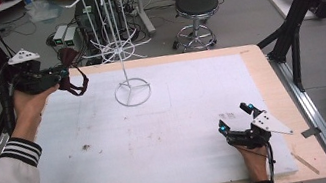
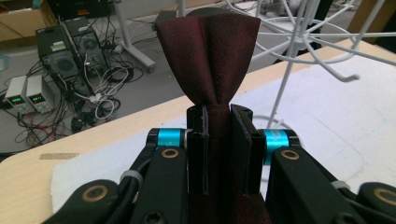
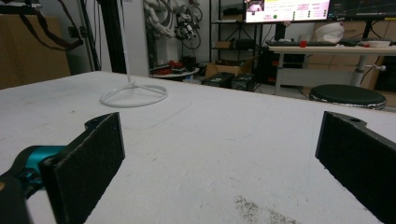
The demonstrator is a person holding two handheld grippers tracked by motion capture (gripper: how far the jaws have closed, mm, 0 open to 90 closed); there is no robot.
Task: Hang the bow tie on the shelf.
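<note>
A dark maroon bow tie point(image 1: 71, 67) with a loop strap hangs in the air over the table's far left corner. My left gripper point(image 1: 64, 73) is shut on its middle knot; in the left gripper view the fabric point(image 2: 210, 51) fans out above the jaws. A white wire display stand point(image 1: 117, 38) rises from a round base point(image 1: 133, 92) on the white mat, to the right of the tie; its arms point(image 2: 322, 42) show close by. My right gripper point(image 1: 234, 117) rests low on the mat at the near right, open, jaws wide with nothing between them point(image 3: 219, 154).
The white mat point(image 1: 158, 133) covers a wooden table point(image 1: 276, 81). A small dark stain point(image 1: 85, 147) marks the mat at the left. A black stool point(image 1: 196, 7) and electronics with cables point(image 1: 67, 36) stand on the floor beyond the far edge. Black frame posts point(image 1: 302, 1) rise at the right.
</note>
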